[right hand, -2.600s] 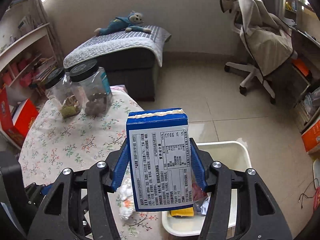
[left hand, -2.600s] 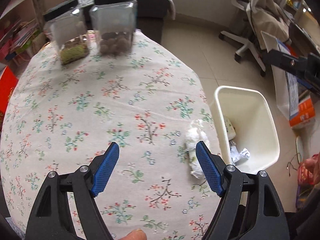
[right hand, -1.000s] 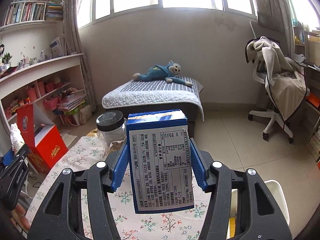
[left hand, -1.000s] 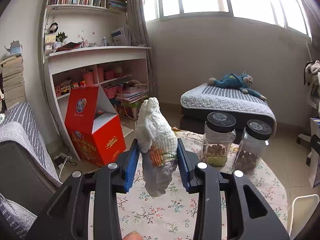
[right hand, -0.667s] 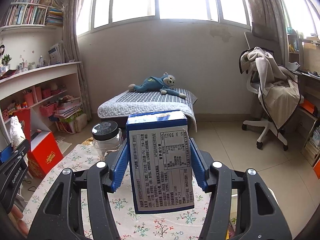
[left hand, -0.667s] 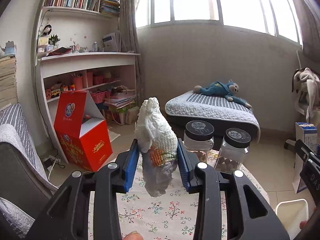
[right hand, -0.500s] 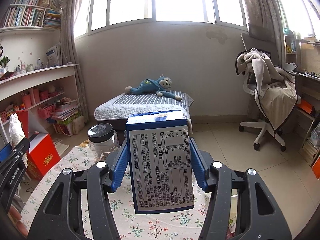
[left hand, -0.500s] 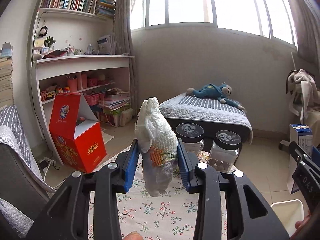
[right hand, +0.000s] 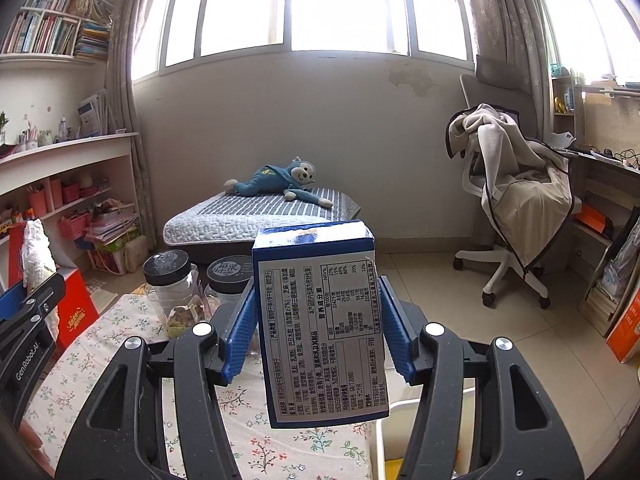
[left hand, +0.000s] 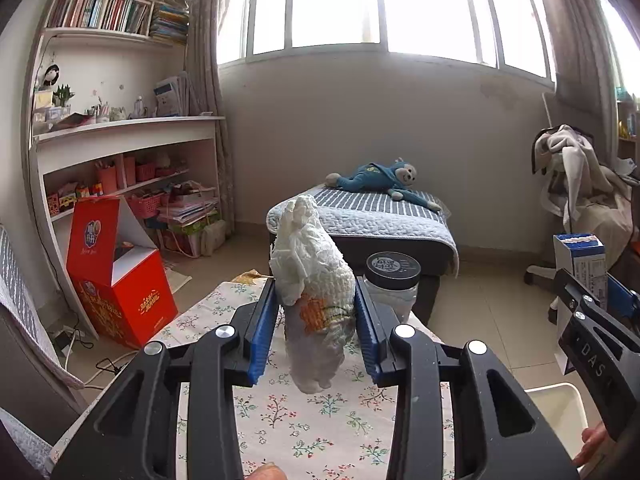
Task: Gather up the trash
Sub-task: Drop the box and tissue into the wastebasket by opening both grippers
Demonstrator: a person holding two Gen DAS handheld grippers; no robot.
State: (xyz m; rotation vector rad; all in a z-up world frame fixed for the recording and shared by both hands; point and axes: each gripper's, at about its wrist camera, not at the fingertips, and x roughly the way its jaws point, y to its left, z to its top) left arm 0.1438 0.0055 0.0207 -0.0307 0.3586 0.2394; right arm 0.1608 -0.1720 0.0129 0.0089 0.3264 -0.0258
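Observation:
My left gripper (left hand: 316, 332) is shut on a crumpled white wrapper (left hand: 316, 288) with an orange print, held upright above the floral table (left hand: 304, 420). My right gripper (right hand: 318, 336) is shut on a blue and white carton (right hand: 320, 320), label side facing the camera. The carton also shows in the left wrist view (left hand: 580, 256) at the right edge, in the right gripper's black frame. The wrapper also shows at the left edge of the right wrist view (right hand: 36, 252). A corner of the white trash bin (left hand: 560, 412) shows low right of the table; its rim also shows below the carton (right hand: 380, 440).
Two clear jars with black lids (right hand: 172, 292) stand at the table's far end. A red box (left hand: 116, 276) stands on the floor at the left by the shelves. A bed with a blue toy monkey (right hand: 272, 178) lies behind. An office chair (right hand: 516, 208) stands at the right.
Both grippers have kept their hold while the views swung a little right. Much earlier the left gripper was open beside the wrapper on the table; it has since closed on it and lifted it.

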